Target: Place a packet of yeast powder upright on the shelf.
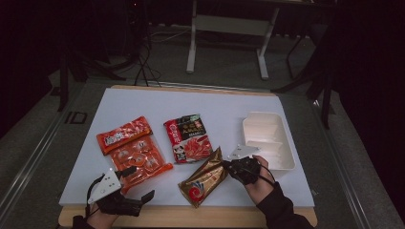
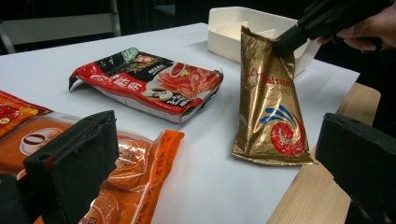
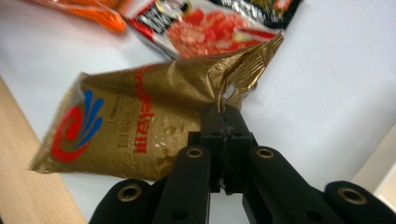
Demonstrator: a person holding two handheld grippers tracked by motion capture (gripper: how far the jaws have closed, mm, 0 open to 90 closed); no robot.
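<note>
White table (image 1: pixel 143 102) top on a wooden base, dark room behind. Right claw (image 1: pixel 229 167) pinched tight on the crimped top corner of the gold snack bag (image 1: pixel 204 179); in the left gripper view that end is tipped up, bottom end at the table's near edge. Left claw (image 1: pixel 138 183) spread, gripping nothing, over the orange packet (image 1: pixel 138 160). Red-black packet (image 1: pixel 188 138) lies flat mid-table. White tray (image 1: pixel 267 138) just beyond the right claw.

The gold foil pouch (image 1: pixel 204 179), printed with a red-and-blue swirl and red lettering, tilts up by its crumpled top corner, its bottom edge resting at the white surface's (image 1: pixel 143 102) near edge.
</note>
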